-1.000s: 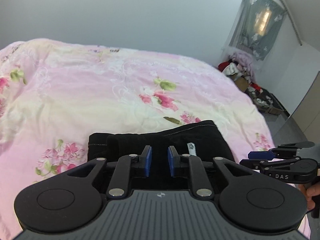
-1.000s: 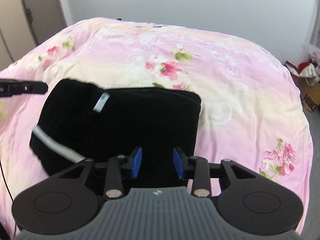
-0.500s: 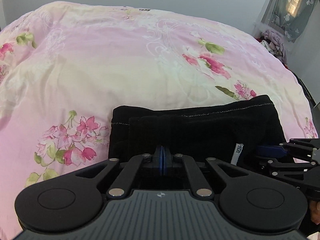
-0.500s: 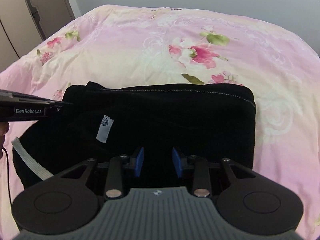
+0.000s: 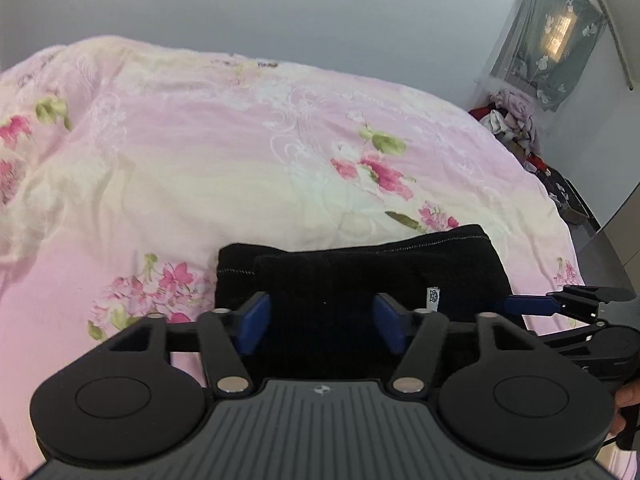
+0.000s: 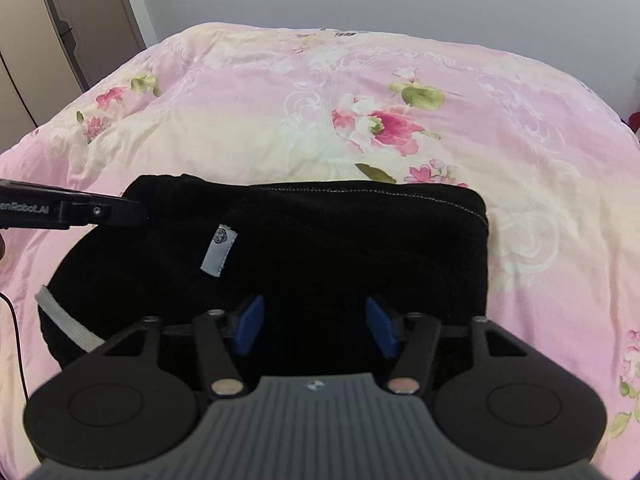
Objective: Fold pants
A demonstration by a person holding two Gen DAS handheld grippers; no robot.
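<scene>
While the black pants [image 6: 340, 248] lie folded into a thick rectangular bundle on the pink floral bedspread [image 5: 248, 168], near its front edge, both grippers hover just above them with nothing gripped. The left gripper [image 5: 322, 322] has just been opening its jaws; they now stand wide apart, the blue pads [image 5: 252, 318] clear of the cloth, with only the top of the bundle showing between them. The right gripper [image 6: 314, 326] has likewise just been spreading its jaws, and its blue pads [image 6: 250, 324] sit released over the near side of the pants. A small grey label [image 6: 219, 250] sticks up from the folded cloth toward the bundle's left part, and a white band [image 6: 66, 320] shows at its near left corner. In the right wrist view the left gripper's finger reaches in from the left and meets the bundle's far left corner. Clothes [image 5: 510, 116] are heaped beyond the bed's right edge, under a grey curtain [image 5: 548, 36].
</scene>
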